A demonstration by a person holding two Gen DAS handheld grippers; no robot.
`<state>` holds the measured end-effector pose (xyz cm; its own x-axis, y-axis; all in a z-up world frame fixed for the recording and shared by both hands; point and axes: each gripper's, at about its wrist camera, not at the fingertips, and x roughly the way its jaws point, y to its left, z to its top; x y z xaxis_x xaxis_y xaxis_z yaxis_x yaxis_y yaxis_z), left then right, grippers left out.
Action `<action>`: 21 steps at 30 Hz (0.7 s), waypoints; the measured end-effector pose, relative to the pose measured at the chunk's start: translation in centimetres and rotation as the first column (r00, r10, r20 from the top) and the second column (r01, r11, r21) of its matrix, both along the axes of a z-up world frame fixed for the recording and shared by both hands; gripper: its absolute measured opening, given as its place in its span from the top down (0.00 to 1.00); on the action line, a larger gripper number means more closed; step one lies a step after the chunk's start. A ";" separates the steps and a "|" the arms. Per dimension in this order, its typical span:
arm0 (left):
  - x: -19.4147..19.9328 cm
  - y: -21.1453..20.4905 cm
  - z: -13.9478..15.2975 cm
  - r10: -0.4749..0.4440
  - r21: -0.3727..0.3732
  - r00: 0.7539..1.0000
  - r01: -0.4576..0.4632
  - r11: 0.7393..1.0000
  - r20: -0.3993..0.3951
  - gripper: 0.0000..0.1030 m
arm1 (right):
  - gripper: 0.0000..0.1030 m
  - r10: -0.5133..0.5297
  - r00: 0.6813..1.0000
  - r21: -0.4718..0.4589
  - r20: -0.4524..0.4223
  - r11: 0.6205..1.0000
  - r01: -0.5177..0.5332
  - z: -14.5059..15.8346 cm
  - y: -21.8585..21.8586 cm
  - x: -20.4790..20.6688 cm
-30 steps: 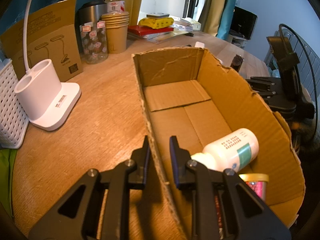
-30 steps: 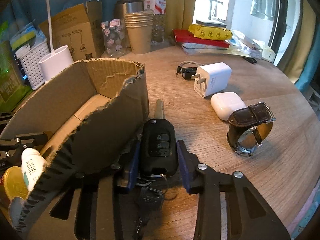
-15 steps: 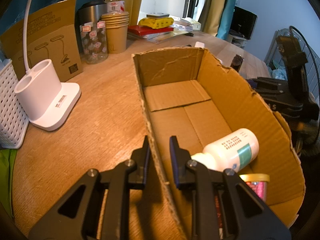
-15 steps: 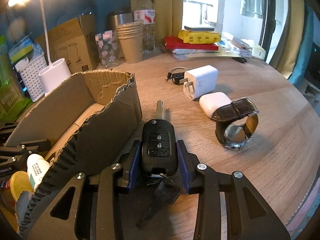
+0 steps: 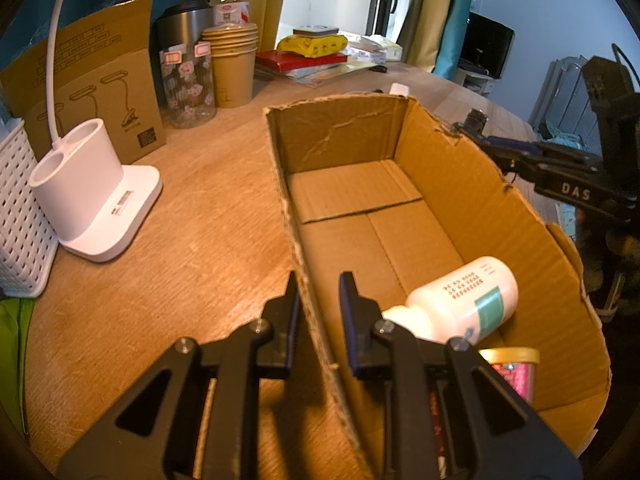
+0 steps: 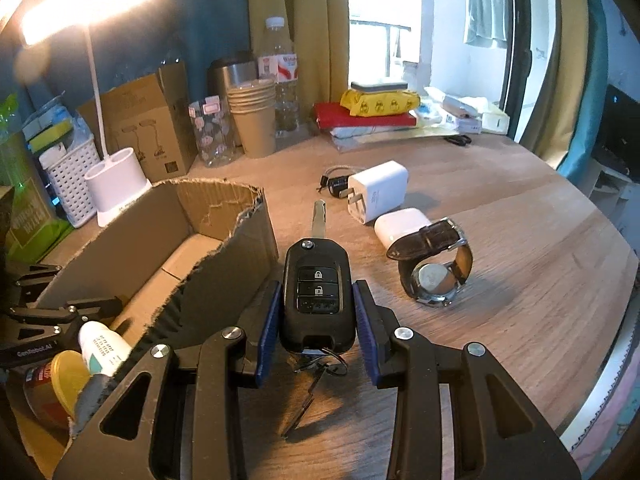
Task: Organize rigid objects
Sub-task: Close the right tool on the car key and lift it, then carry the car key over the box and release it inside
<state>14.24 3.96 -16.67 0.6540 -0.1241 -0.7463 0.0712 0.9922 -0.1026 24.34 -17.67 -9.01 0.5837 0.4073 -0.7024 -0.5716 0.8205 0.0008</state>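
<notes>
- Spanning most of both views, the wooden table (image 6: 520,272) carries everything here.
- Sitting on it, the open cardboard box (image 5: 460,184) has ragged, torn top edges; its near long wall runs up between the left claw's fingers.
- Left gripper (image 5: 318,300): its two black fingers straddle that wall, one outside the box and one inside, pressed together on the cardboard.
- Right gripper (image 6: 316,308): its blue-padded fingers pinch the black car key fob (image 6: 318,292) by its sides, just beside the box's outer wall, with the metal blade pointing away and a small key hanging below on a ring.
- White lamp base (image 5: 92,200) stands left of the box.
- White pill bottle (image 5: 464,300) lies on its side in the box's near end, next to a yellow-lidded jar (image 5: 510,360).
- Brown leather wristwatch (image 6: 434,268) stands on edge on the table, right of the fob.
- White charger plug (image 6: 378,190) and white earbud case (image 6: 400,224) lie just beyond the watch.
</notes>
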 end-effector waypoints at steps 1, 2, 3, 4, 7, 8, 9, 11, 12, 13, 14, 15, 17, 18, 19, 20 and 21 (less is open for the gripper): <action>0.0 0.0 0.0 0.000 0.000 1.000 0.000 1.000 0.000 0.81 | 0.64 0.000 1.000 0.000 0.000 1.000 0.000 0.0 0.0 0.0; 0.0 0.0 0.0 0.000 0.000 1.000 0.000 1.000 0.000 0.81 | 0.64 0.000 1.000 0.002 0.006 1.000 0.000 0.2 0.0 -0.1; 0.0 0.0 0.0 0.000 0.000 1.000 0.000 1.000 0.000 0.81 | 0.64 0.000 1.000 0.007 0.020 1.000 0.000 0.9 -0.1 -0.4; 0.0 0.0 0.0 0.000 0.000 1.000 0.000 1.000 0.000 0.81 | 0.64 0.000 1.000 0.009 0.027 1.000 0.000 1.2 -0.1 -0.6; 0.0 0.0 0.0 0.000 0.000 1.000 0.000 1.000 0.000 0.81 | 0.64 -0.002 0.999 0.009 0.043 1.000 0.001 1.7 0.0 -0.9; 0.0 0.0 0.0 0.000 0.000 1.000 0.000 1.000 0.000 0.81 | 0.64 0.000 0.999 0.011 0.048 1.000 0.000 2.0 0.0 -1.0; 0.0 0.0 0.0 0.000 0.001 1.000 0.000 1.000 0.000 0.81 | 0.64 0.003 0.998 0.012 0.059 1.000 -0.004 2.4 0.1 -1.2; 0.0 0.0 0.0 0.000 0.000 1.000 0.000 1.000 0.000 0.81 | 0.64 0.003 0.998 0.016 0.070 1.000 -0.004 2.9 0.1 -1.5; 0.0 0.0 0.0 0.000 0.000 1.000 0.000 1.000 0.000 0.81 | 0.64 0.005 0.997 0.017 0.074 1.000 -0.006 3.1 0.1 -1.6; 0.0 0.0 0.0 0.000 0.000 1.000 0.000 1.000 0.000 0.81 | 0.64 0.005 0.997 0.017 0.074 1.000 -0.006 3.1 0.1 -1.6; 0.0 0.0 0.0 0.000 0.000 1.000 0.000 1.000 0.000 0.81 | 0.64 0.010 0.996 0.017 0.086 1.000 -0.012 3.6 0.3 -2.0; 0.0 0.0 0.0 0.000 0.000 1.000 0.000 1.000 0.000 0.81 | 0.64 0.014 0.995 0.019 0.094 1.000 -0.016 3.9 0.4 -2.2; 0.0 0.0 0.0 0.000 0.001 1.000 0.000 1.000 0.000 0.81 | 0.64 0.024 0.994 0.024 0.108 0.999 -0.026 4.5 0.6 -2.6; 0.0 0.0 0.0 0.000 0.001 1.000 0.000 1.000 0.000 0.81 | 0.64 0.030 0.993 0.025 0.115 0.999 -0.033 4.8 0.8 -2.8; 0.0 0.0 0.0 0.000 0.000 1.000 0.000 1.000 0.000 0.81 | 0.64 0.034 0.992 0.025 0.120 0.999 -0.037 5.0 0.9 -3.0; 0.0 0.0 0.0 0.000 0.000 1.000 0.000 1.000 0.000 0.81 | 0.64 0.039 0.991 0.023 0.129 0.999 -0.042 5.3 1.2 -3.2; 0.0 0.0 0.0 0.000 0.000 1.000 0.000 1.000 0.000 0.81 | 0.64 0.041 0.990 0.024 0.135 0.999 -0.045 5.6 1.3 -3.3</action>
